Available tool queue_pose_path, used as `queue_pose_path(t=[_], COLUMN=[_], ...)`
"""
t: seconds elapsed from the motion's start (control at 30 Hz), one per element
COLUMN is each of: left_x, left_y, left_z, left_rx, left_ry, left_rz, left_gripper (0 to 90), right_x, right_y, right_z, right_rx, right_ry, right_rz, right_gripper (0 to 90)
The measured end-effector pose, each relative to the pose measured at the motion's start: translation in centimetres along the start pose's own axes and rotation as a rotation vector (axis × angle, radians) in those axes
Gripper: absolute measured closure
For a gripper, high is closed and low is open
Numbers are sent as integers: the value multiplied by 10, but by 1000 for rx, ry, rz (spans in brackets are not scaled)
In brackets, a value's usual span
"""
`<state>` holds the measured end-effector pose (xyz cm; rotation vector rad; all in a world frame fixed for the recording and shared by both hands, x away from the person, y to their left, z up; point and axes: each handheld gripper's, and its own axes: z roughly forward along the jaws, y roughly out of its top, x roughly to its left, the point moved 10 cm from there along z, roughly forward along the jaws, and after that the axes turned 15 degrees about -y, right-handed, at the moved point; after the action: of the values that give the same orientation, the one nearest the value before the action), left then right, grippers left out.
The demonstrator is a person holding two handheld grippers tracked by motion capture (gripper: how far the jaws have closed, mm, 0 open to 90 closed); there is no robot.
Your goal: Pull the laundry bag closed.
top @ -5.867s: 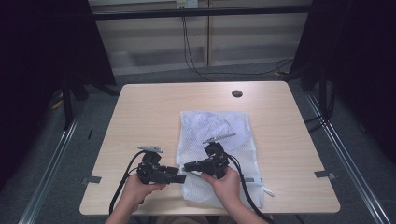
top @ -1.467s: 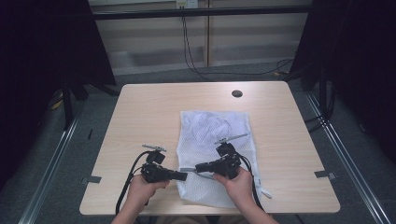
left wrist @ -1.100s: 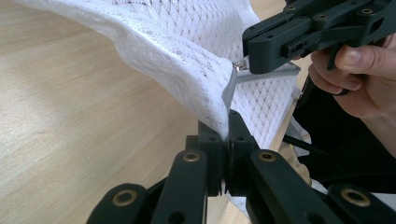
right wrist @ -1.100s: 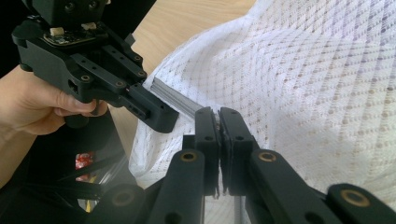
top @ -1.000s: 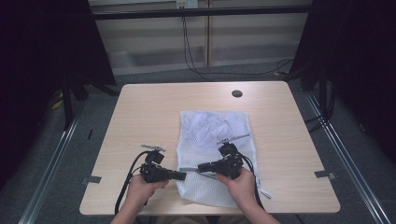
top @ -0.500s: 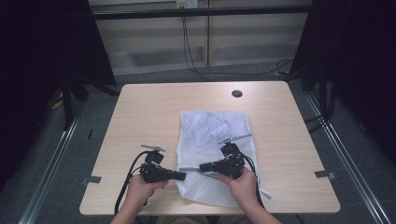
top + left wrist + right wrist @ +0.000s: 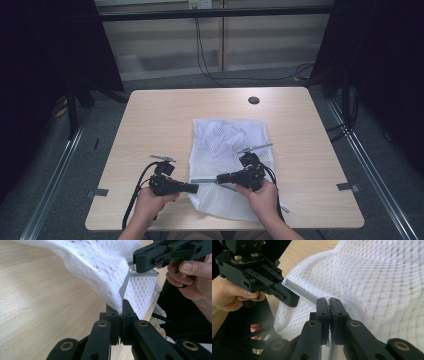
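Your white mesh laundry bag (image 7: 227,150) lies on the pale wooden desk (image 7: 150,125) with crumpled white cloth (image 7: 225,135) inside, and your left gripper (image 7: 192,188) and right gripper (image 7: 220,178) are both clamped tight on its grey-edged near-left edge, lifting it.

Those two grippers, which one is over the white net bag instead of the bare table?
The right gripper, held above the mesh bag. The left gripper sits over bare wooden table, reaching only the bag's edge.
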<state>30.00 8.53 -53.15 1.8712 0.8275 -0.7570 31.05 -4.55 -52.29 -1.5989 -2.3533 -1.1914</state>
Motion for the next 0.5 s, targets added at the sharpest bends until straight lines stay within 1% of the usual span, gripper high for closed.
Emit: queue_pose_path(t=[0.1, 0.13, 0.33, 0.47, 0.5], left_x=[1, 0, 1, 0, 0], left_y=[1, 0, 0, 0, 0], left_z=[-1, 0, -1, 0, 0], left_rx=[-1, -2, 1, -2, -7], left_ry=[5, -3, 0, -2, -1], left_rz=[7, 0, 4, -1, -7], left_gripper=[881, 881, 881, 881, 881], right_x=[-2, -3, -3, -3, -3], right_y=[-1, -1, -1, -2, -2], right_z=[-2, -3, -4, -4, -5], right_rx=[1, 0, 2, 5, 5], right_ry=[8, 3, 11, 4, 10], right_rz=[10, 6, 6, 5, 5], right_gripper=[870, 869, 869, 869, 870])
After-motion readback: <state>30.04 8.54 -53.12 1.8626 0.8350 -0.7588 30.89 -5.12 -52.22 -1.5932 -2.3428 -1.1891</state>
